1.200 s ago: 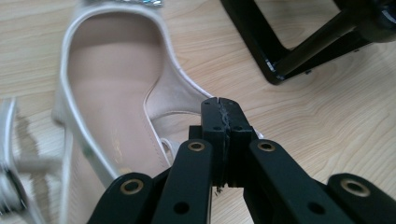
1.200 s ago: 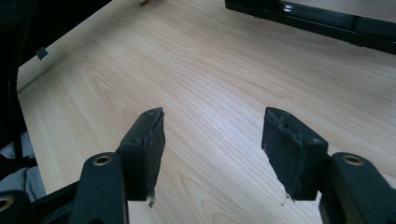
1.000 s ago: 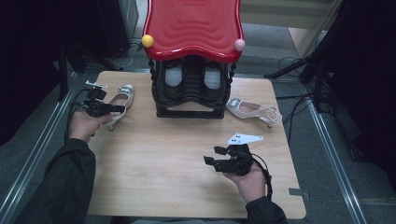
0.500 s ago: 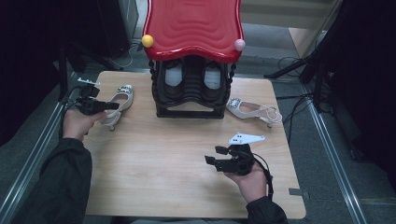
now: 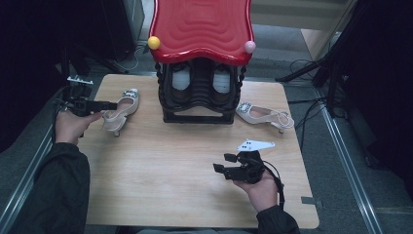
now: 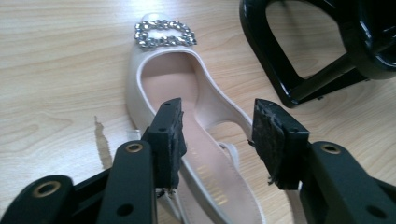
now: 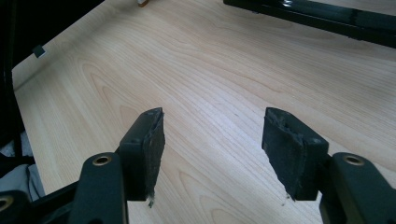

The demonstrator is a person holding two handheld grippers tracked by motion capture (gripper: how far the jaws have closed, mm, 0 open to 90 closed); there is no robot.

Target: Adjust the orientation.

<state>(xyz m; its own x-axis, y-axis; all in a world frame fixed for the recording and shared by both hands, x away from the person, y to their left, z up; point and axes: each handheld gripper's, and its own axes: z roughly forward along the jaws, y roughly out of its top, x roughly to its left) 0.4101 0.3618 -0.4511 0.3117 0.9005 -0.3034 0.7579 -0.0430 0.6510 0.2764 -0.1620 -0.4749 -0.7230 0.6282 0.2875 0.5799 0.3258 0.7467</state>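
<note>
Hovering over the left shoe [image 6: 187,140], the left gripper [image 6: 217,140] has just been opening its jaws. They now stand apart and the pads [image 6: 170,135] press on nothing. The shoe's heel end and strap sit between and below them, so the shoe is released.

In the high view the left gripper [image 5: 100,105] is at the table's [image 5: 160,175] left edge, pointing right at the shoe [image 5: 121,111]. That shoe lies flat on the wood, its toe with the sparkly buckle [image 6: 164,33] pointing away from the person, just left of the black rack [image 5: 198,92]. A corner of the rack base [image 6: 299,60] shows near the toe, apart from it.

Right gripper [image 5: 229,165] is held low over bare wood near the front right, pointing left. Its jaws are spread with nothing between the pads [image 7: 152,144]; just table [image 7: 210,84] under them.

The second shoe [image 5: 265,115] lies on its side right of the rack, well apart from both grippers. The rack has a red wavy top [image 5: 202,27] with a yellow ball [image 5: 154,42] and a pink ball [image 5: 250,47] on its front corners, and dark footwear inside.
</note>
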